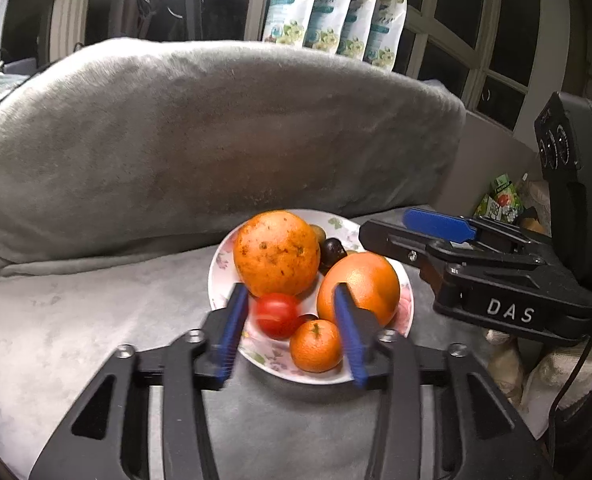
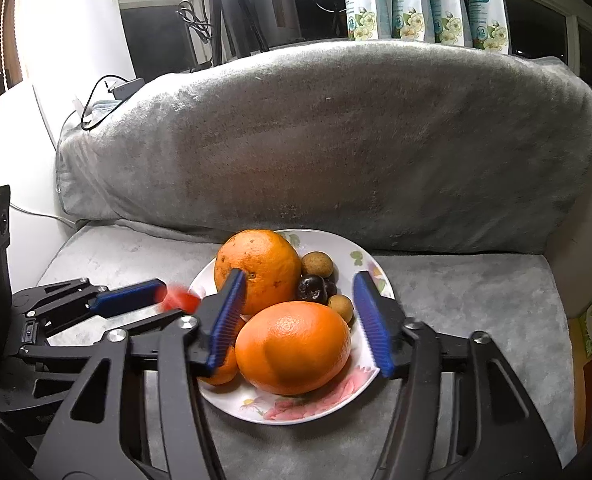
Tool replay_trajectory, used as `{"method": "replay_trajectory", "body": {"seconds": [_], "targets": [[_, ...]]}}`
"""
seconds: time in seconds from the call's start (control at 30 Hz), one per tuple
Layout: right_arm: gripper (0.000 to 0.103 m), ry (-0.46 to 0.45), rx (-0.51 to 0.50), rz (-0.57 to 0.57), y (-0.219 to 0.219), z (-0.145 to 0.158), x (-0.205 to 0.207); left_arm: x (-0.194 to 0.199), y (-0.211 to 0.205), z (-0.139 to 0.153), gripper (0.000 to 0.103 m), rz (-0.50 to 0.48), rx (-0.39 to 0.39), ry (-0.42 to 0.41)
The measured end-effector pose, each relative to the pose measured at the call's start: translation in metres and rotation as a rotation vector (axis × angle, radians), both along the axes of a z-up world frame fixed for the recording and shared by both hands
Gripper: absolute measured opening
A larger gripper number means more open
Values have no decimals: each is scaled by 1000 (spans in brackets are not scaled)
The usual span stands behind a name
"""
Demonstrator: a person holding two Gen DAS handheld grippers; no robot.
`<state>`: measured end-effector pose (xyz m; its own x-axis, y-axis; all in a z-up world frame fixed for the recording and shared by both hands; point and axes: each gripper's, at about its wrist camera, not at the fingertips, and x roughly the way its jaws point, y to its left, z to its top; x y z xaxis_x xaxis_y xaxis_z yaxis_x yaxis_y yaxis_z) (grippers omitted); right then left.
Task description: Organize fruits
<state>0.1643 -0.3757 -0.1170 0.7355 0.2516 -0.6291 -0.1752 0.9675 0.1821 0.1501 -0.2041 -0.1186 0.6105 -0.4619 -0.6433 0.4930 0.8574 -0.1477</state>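
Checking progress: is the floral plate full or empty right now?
Full: the plate holds two big oranges, a small orange, a red fruit and small dark and brown fruits.

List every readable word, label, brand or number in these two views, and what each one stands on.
"DAS": white letters on the black body of the right gripper, left wrist view.
"72": round badge low on the white floral pouches behind the grey cushion, right wrist view.
Other pouch print: too small and blurred to read.
Green carton at right: print unreadable.

Both grippers' point(image 1: 292, 336) point(image 2: 302, 320) jaws apart
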Motion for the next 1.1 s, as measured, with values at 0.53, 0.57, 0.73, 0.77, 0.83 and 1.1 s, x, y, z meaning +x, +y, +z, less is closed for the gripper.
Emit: {"method": "replay_trajectory", "body": {"seconds": [0.53,0.57,0.73,0.77,0.83,1.1], "targets": [[91,-64,-15,-34,6,24,-39,-34,35,29,73,53,-21,-69],[93,-68,-22,-34,8,25,-41,-37,36,30,73,56,-20,-71],[98,-91,-43,-49,12,33,-55,-52,42,34,78,72,1,-78],[98,-94,-44,-52,13,34,-57,-55,42,34,78,73,6,-82],[100,-98,-47,-60,14,36,-61,-60,43,36,78,78,15,-86],[103,-125,-66,-87,17,44,-82,-79,46,48,82,100,20,-126]]}}
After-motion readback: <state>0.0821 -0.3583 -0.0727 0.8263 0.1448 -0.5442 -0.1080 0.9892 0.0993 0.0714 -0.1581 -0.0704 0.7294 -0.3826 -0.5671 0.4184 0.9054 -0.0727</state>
